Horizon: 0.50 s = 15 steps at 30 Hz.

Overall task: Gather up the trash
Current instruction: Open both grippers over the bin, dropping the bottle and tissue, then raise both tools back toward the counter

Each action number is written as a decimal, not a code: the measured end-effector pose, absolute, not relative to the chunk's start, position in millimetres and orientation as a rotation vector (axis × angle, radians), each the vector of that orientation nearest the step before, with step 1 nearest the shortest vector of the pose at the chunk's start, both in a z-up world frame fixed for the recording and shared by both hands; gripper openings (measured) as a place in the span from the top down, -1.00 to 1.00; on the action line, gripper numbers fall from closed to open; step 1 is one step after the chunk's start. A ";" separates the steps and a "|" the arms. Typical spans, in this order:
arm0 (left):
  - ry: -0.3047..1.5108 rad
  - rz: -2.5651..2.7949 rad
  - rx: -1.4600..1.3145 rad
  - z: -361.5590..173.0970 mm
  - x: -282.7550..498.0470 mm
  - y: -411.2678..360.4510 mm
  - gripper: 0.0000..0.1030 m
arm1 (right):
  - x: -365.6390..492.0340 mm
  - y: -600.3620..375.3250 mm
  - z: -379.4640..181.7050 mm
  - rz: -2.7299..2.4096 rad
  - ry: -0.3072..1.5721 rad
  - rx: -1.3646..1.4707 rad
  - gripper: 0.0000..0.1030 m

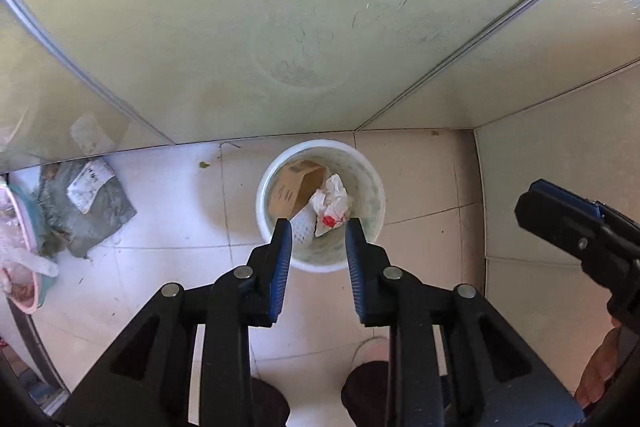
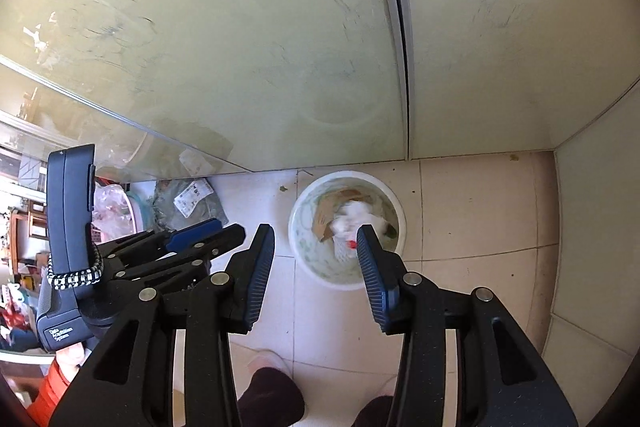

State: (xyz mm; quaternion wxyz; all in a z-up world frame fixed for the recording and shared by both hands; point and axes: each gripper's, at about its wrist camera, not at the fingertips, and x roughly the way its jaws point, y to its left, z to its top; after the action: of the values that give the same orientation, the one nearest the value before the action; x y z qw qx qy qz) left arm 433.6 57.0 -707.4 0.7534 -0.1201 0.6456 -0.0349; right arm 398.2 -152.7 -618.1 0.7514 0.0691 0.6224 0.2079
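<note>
A white round bin [image 1: 264,187] stands on the tiled floor against a pale green panel. Inside it lie a brown cardboard box [image 1: 294,185], crumpled white tissue with a red spot [image 1: 332,203] and a white foam net [image 1: 302,229]. My left gripper [image 1: 318,231] points down over the bin's near rim, open, with nothing pressed between its blue pads. My right gripper [image 2: 316,233] hangs open just left of the bin [image 2: 396,211], nothing in it. Each gripper shows in the other's view: the right one [image 1: 560,211] at the far right, the left one [image 2: 200,239] at the left.
A grey mailing bag with a white label [image 1: 88,207] lies on the floor left of the bin, beside a pink basin [image 1: 24,247]. Green glass panels [image 1: 280,27] close off the back and a wall [image 1: 560,167] the right. The person's slippered feet [image 1: 372,351] stand below the grippers.
</note>
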 end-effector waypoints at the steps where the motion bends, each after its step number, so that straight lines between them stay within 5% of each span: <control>1: 1.408 -0.072 -0.257 -700.0 431.8 57.3 0.51 | 396.4 -155.1 -607.5 0.453 1.359 0.148 0.23; 15: 1.251 -0.057 -0.246 -453.9 395.9 51.2 0.32 | 364.8 -159.2 -403.0 0.441 1.233 0.138 0.23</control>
State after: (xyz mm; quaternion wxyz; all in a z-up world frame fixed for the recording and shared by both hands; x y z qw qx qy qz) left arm 395.9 51.2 -453.9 0.8033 -0.1148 0.5838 -0.0264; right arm 364.8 -159.2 -403.0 0.7911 0.0641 0.5727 0.2051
